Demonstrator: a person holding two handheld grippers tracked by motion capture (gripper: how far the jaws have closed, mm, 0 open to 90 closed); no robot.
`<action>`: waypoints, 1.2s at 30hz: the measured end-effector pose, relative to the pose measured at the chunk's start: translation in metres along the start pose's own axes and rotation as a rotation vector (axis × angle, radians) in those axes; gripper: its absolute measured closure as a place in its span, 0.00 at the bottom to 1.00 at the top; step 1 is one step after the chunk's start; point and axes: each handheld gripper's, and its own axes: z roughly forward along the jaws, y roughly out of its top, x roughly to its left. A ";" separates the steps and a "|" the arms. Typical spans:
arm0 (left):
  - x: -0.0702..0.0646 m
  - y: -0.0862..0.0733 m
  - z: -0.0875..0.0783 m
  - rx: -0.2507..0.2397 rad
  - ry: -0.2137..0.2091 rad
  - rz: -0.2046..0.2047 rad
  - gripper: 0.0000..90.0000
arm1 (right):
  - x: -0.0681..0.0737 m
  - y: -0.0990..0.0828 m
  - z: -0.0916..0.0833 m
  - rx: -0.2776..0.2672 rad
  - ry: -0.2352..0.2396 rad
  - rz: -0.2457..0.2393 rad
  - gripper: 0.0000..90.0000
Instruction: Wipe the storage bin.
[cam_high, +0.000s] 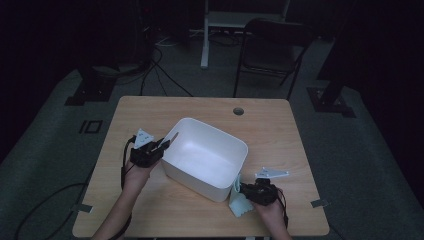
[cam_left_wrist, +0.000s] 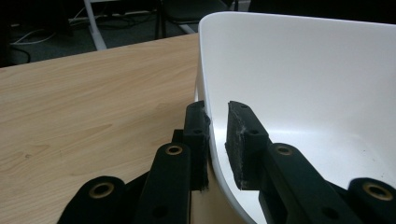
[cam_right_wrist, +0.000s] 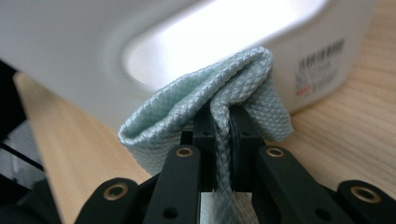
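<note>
Dim surroundings frame a light wooden worktop (cam_high: 150, 112) carrying a white rectangular plastic tub (cam_high: 205, 157), set at an angle near its middle. At the tub's near-left rim the left tool (cam_left_wrist: 217, 135) is clamped on the wall, one jaw outside and one inside. Against the tub's near-right corner the right tool (cam_right_wrist: 223, 116) is closed narrow on a folded pale green textured cloth (cam_right_wrist: 210, 100), which touches the tub's outer wall.

White tub (cam_high: 205, 159); bunched pale-green cloth (cam_high: 238, 200) alongside.
</note>
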 end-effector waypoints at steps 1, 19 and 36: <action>0.000 0.000 0.000 0.000 0.003 0.002 0.87 | -0.002 -0.002 0.003 0.009 -0.004 0.005 0.93; -0.002 -0.001 0.001 -0.008 0.030 -0.022 0.89 | 0.042 0.008 -0.045 -0.124 0.058 -0.050 0.93; -0.003 0.000 0.002 0.001 0.022 -0.005 0.88 | 0.038 0.005 -0.025 -0.083 0.055 -0.031 0.93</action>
